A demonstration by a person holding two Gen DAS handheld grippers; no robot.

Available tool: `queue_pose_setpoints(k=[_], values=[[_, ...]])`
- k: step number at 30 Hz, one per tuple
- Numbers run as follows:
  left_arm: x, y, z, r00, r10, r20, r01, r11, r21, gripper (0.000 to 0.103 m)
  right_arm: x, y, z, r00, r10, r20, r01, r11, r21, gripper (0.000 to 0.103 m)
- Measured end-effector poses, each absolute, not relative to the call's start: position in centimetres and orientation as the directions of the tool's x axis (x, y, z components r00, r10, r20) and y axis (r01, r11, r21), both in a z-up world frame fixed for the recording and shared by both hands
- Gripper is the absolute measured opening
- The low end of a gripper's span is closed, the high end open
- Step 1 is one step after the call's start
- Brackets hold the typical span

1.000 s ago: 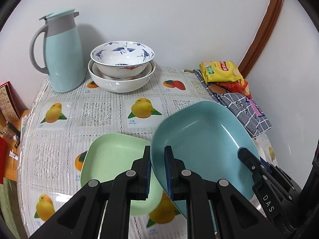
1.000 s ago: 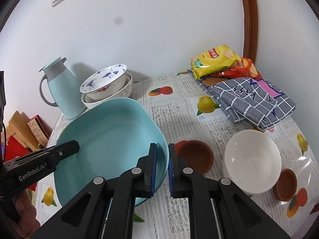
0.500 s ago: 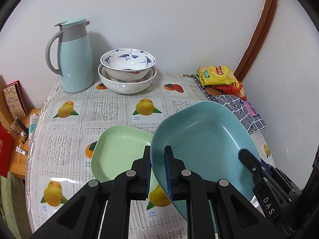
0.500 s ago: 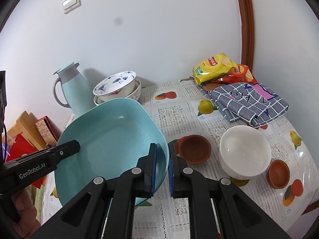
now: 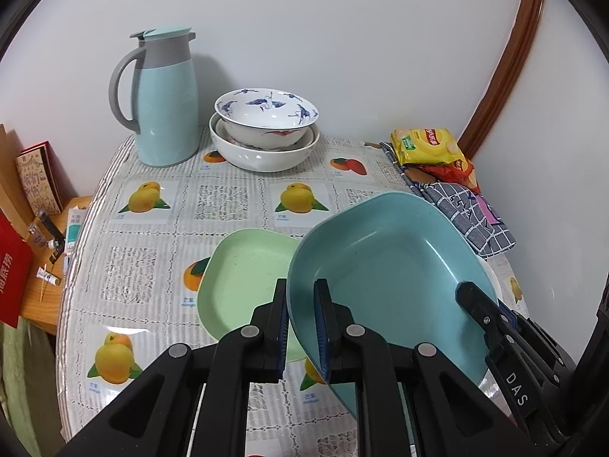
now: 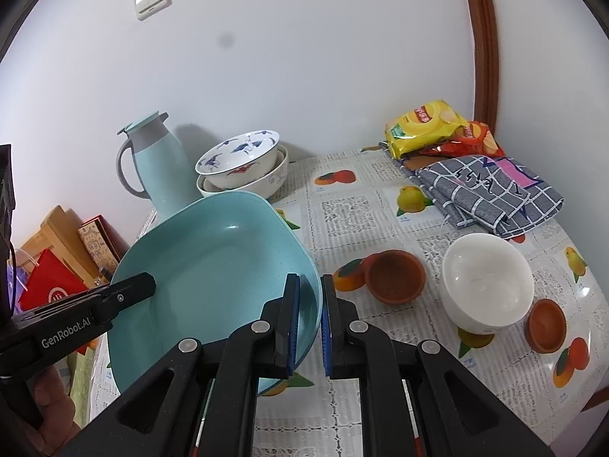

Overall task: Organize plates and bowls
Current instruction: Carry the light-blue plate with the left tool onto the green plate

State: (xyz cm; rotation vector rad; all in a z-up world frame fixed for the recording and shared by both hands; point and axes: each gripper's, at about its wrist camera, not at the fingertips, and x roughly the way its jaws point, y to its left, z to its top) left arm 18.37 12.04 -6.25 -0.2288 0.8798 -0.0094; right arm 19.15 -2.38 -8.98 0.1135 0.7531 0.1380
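A large teal plate (image 5: pixel 384 270) (image 6: pixel 213 266) hangs above the table, held at both sides. My left gripper (image 5: pixel 300 301) is shut on its left rim, and my right gripper (image 6: pixel 309 297) is shut on its right rim. In the left wrist view the right gripper's finger (image 5: pixel 479 304) shows on the plate's far edge. A light green plate (image 5: pixel 243 278) lies on the table below and left of the teal one. Against the wall a blue-patterned bowl (image 5: pixel 266 114) sits nested in a white bowl (image 5: pixel 262 152). A white bowl (image 6: pixel 487 285) and two small brown bowls (image 6: pixel 394 274) (image 6: pixel 544 323) stand on the right.
A teal jug (image 5: pixel 163 95) stands at the back left by the wall. Snack bags (image 6: pixel 426 125) and a folded checked cloth (image 6: pixel 491 194) lie at the back right. A fruit-print cloth (image 5: pixel 133 266) covers the table. Boxes and small items (image 5: pixel 34 190) sit beyond the left edge.
Both grippers have pulled back and risen a little with the teal plate. More of the table, the green plate and the small bowls has come into view.
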Motion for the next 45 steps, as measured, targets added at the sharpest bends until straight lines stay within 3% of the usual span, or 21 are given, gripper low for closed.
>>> queue_pose_setpoints(k=[45], values=[[20.2, 19.0, -15.2, 0.49, 0.002, -0.872, -0.296, 0.941, -0.165, 0.013, 24.3, 4.8, -18.2, 0.543, 0.248, -0.803, -0.253, 0.959, 0.125, 0.01]])
